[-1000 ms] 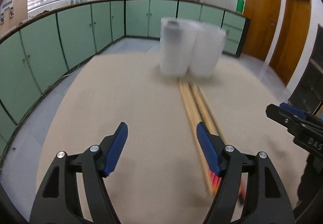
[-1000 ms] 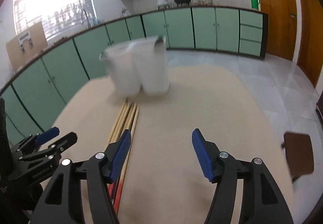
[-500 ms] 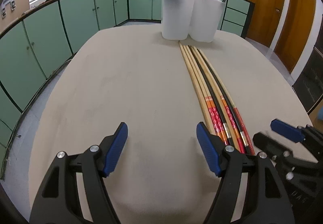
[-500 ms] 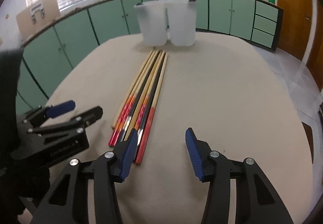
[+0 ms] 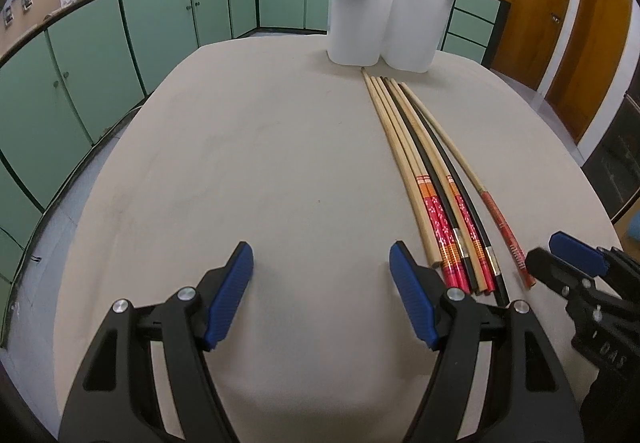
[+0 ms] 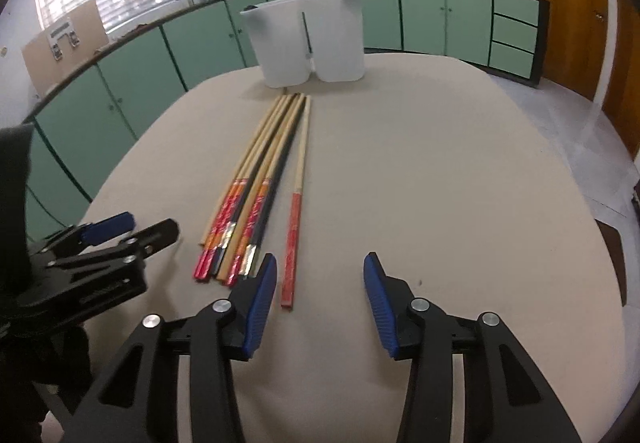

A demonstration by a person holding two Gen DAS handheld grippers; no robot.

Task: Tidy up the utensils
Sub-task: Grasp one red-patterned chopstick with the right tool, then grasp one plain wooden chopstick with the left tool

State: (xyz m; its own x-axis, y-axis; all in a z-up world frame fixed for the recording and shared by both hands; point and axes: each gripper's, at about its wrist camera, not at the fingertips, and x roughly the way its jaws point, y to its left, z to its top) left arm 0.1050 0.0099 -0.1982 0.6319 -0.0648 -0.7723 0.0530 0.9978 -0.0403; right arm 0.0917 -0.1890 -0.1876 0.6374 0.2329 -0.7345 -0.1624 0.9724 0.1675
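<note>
both grippers spread over table, chopsticks between them

left gripper [image 5: 321, 279] and right gripper [image 6: 320, 283] both spread wide, holding nothing. chopsticks [image 5: 416, 163] lie flat on the beige table [image 5: 260, 163] as a tight bundle: pale wood and black shafts, red/orange patterned near ends, some foil bands. one red-ended stick [image 6: 298, 199] sits slightly apart on the right. tips point at two white containers [image 6: 308, 39] at the far edge.

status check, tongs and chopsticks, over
Left tongs open, empty. Right tongs open, empty. Chopsticks flat on table, short of the bins. Nothing blocking.
</note>
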